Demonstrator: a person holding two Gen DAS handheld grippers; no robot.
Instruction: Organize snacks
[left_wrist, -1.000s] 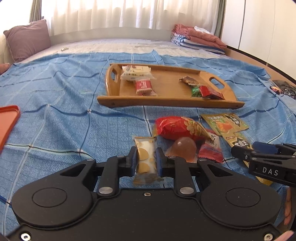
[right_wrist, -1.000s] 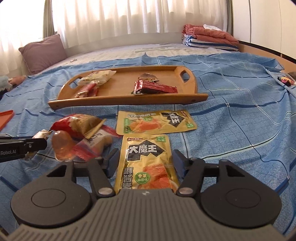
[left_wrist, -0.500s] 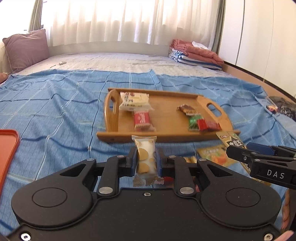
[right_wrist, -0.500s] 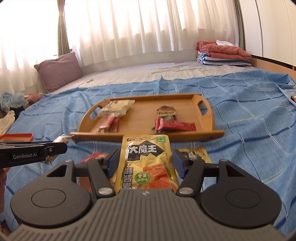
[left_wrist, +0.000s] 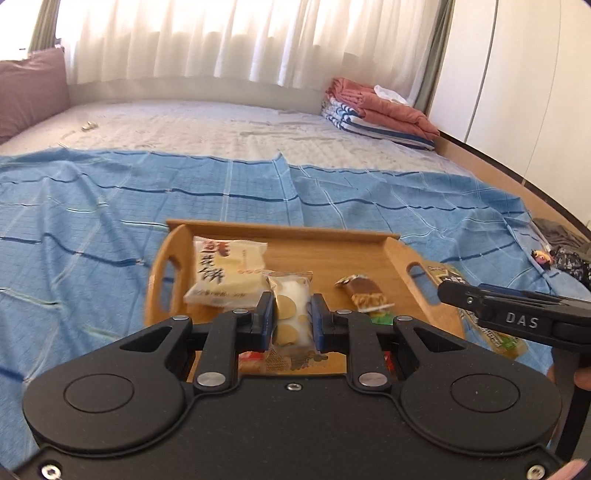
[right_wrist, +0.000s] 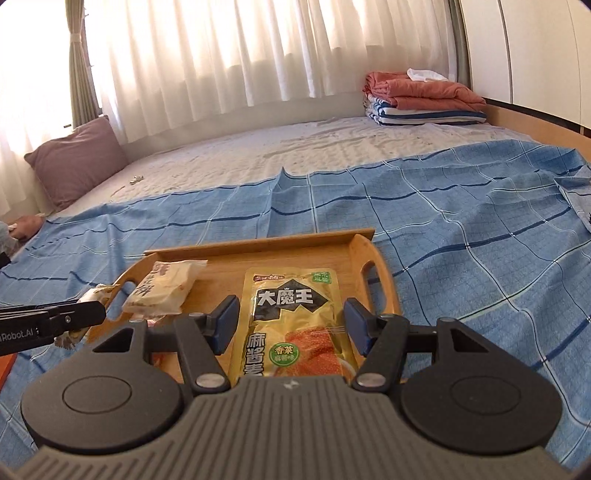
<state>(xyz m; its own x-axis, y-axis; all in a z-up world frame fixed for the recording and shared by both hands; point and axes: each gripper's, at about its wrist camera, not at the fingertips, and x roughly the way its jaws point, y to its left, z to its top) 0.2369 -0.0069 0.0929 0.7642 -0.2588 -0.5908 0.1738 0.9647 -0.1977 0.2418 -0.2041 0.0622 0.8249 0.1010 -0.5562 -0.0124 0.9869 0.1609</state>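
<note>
The left gripper (left_wrist: 293, 319) is clamped on a slim clear packet of round tan biscuits (left_wrist: 291, 325), whose long axis runs straight ahead along the fingers. The right gripper (right_wrist: 291, 325) grasps a flat yellow foil pouch with black lettering (right_wrist: 290, 321) by its side edges, long axis likewise pointing forward. Both packs hang over the near part of the wooden tray with cut-out handles (left_wrist: 325, 240), which lies directly ahead and below on the blue checked sheet (left_wrist: 110, 206). The left hand sits toward the tray's left half, beside a white wrapped cake (left_wrist: 227, 273); the right, toward its right handle. The gripper bodies hide the tray's near rim and each pack's lower end, so height above the wood is unclear.
</note>
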